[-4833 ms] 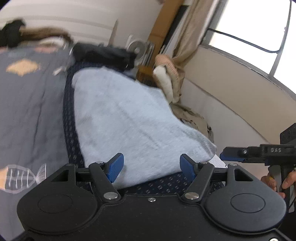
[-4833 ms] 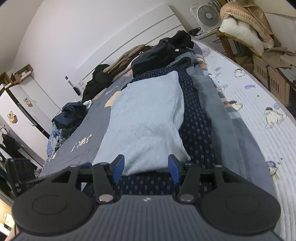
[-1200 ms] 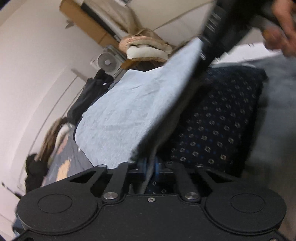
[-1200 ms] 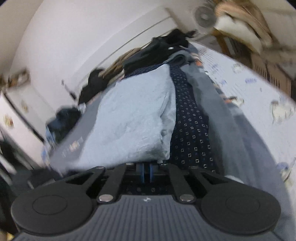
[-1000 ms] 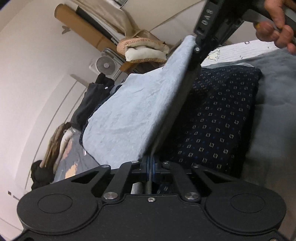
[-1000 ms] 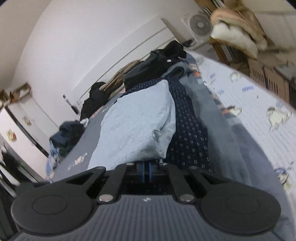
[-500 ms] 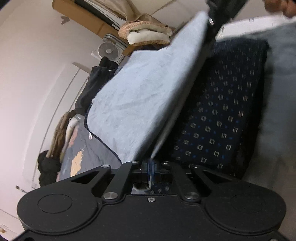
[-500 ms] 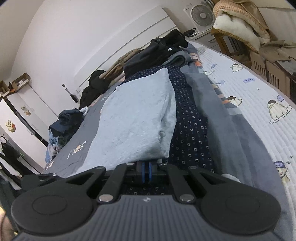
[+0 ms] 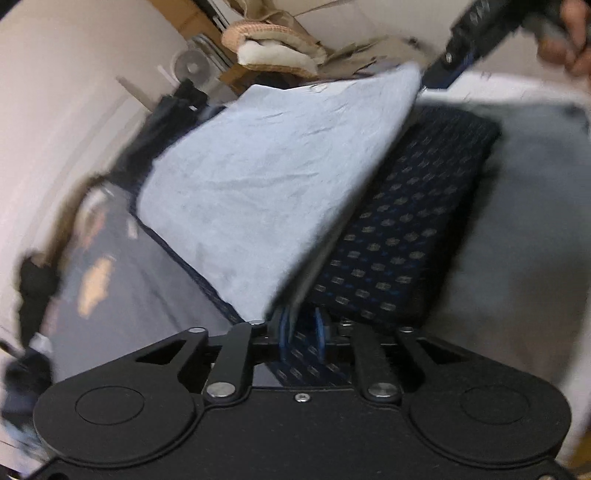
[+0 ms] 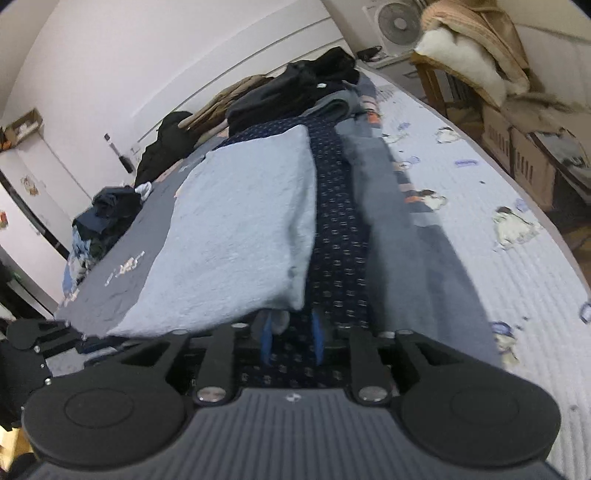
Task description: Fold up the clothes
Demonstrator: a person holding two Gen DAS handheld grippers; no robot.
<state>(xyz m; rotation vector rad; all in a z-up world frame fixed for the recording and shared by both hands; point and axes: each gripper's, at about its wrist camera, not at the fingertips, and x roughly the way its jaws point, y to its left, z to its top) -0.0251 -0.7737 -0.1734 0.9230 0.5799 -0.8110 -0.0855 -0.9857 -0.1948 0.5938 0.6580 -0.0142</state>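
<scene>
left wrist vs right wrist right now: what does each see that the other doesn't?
Left wrist only: the right gripper at the far corner of the light blue cloth, and a hand at the top right.

Right wrist only: the white cartoon-print bedspread, the dark clothes pile at the far end, cardboard boxes and another pile on the left.

Both: the cloth lying on the navy patterned fabric, the fan, and each view's own jaws opening, the left gripper included.

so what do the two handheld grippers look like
Both are matte black. The left gripper has a smooth body with two round discs, silver pivot screws and blue finger pads. The right gripper matches, but its top is ribbed grey with a small logo. No cables or sleeves show.
</scene>
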